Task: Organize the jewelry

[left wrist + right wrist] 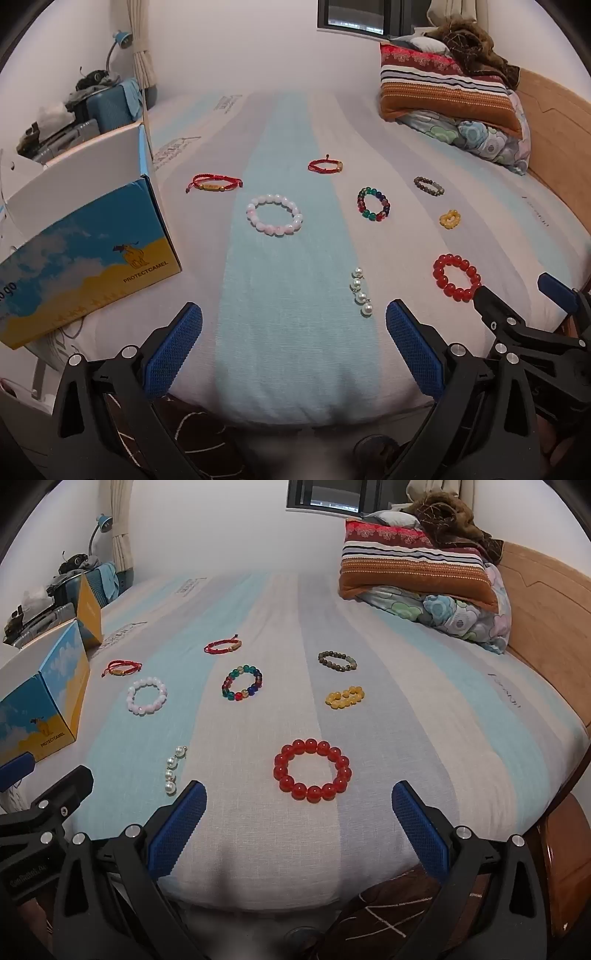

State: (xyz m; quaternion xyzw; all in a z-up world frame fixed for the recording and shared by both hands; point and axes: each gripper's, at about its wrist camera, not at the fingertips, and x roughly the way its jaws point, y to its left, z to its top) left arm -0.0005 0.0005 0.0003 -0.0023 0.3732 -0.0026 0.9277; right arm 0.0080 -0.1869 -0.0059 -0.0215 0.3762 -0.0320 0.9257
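Both my hand-held grippers, left (293, 345) and right (299, 825), gape wide, holding nothing | red bead bracelet (312, 771) lies on bed (461, 738), just ahead of right | advice: straddle one side of ring, pinch beads squarely, carry to box (92, 240).

Striped bed (369, 720), wooden headboard (546, 620), stacked pillows (413, 568) — white wall (221, 528), dark window (325, 496), blue desk lamp (103, 522).

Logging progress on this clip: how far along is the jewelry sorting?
Nothing looks done. Neither the left gripper nor the right gripper holds anything; both are open above the bed's near edge. The red bead bracelet, pearl string, pink bracelet and the rest lie spread out; the box waits at the left.
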